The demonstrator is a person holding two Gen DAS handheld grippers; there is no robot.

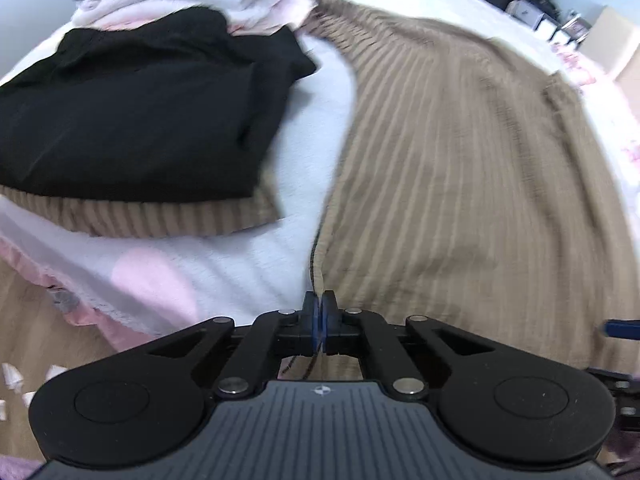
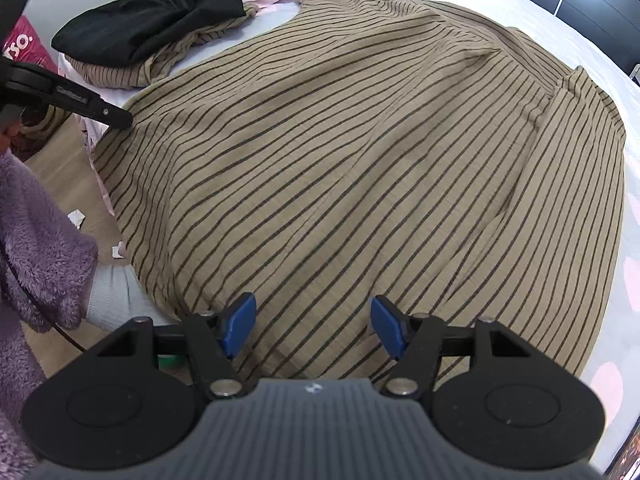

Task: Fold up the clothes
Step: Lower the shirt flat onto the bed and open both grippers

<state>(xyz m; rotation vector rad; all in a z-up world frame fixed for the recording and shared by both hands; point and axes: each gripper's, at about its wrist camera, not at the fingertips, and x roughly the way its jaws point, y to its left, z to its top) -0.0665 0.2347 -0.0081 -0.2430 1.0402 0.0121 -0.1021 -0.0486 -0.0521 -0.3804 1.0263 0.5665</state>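
Left tool (image 1: 319, 322) pinched tight on hem of striped shirt (image 2: 360, 160) spread over bed (image 1: 312, 128). Right tool (image 2: 313, 326) wide apart, empty, above shirt's near edge.

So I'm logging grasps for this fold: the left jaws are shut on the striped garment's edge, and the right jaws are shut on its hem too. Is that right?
Not quite. The left gripper is shut on the edge of the tan striped garment, but the right wrist view shows the right gripper with its jaws open, apart over the cloth and holding nothing.
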